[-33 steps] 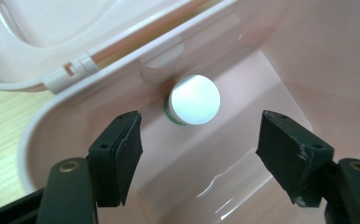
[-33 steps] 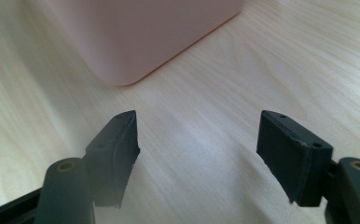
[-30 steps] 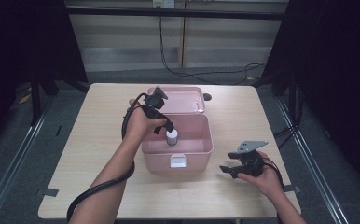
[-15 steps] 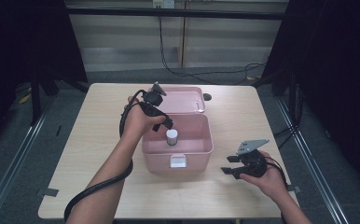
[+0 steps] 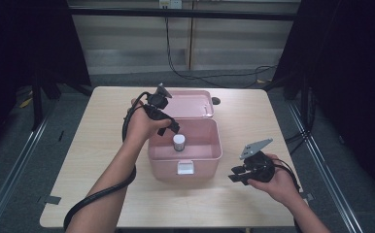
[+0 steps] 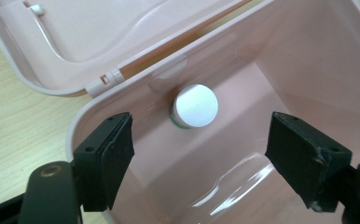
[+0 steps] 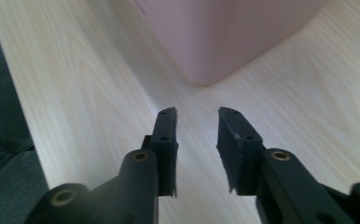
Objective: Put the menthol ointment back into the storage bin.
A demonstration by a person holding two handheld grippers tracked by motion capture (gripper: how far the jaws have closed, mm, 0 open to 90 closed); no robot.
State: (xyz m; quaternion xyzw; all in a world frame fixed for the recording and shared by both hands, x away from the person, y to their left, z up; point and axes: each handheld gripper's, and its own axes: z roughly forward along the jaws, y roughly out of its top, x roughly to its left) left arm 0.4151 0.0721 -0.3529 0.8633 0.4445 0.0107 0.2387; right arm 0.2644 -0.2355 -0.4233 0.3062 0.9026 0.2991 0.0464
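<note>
A: Start from the high view. Where are your tools?

B: Your left gripper (image 5: 172, 127) hangs over the back left corner of the pink box (image 5: 210, 156), jaws pointing down into it. The white-capped bottle (image 5: 178, 142) stands upright inside the box, just below and beside those jaws, not touched by them. The box's lid (image 5: 195, 103) lies flung open behind it, flat on the wooden table (image 5: 98, 141). Your right gripper (image 5: 237, 174) sits low over the table to the right of the box, well apart from it, pointing toward the box's front corner.

A: And the left gripper view?

B: Your jaws are spread wide, with nothing between them. The bottle's round white cap (image 6: 196, 106) shows between the two pads, farther down, with a green band just under the cap. It stands close to the box's wall (image 6: 215, 56) on the hinge side. The open lid (image 6: 99, 32) fills the upper left, and bare table (image 6: 15, 140) shows at the left.

A: The right gripper view?

B: Your right gripper (image 7: 196, 119) has its jaws set narrow, a small gap between the pads, holding nothing. They point along the table (image 7: 89, 93) toward a rounded lower corner of the box (image 7: 225, 37), near it but not touching.
</note>
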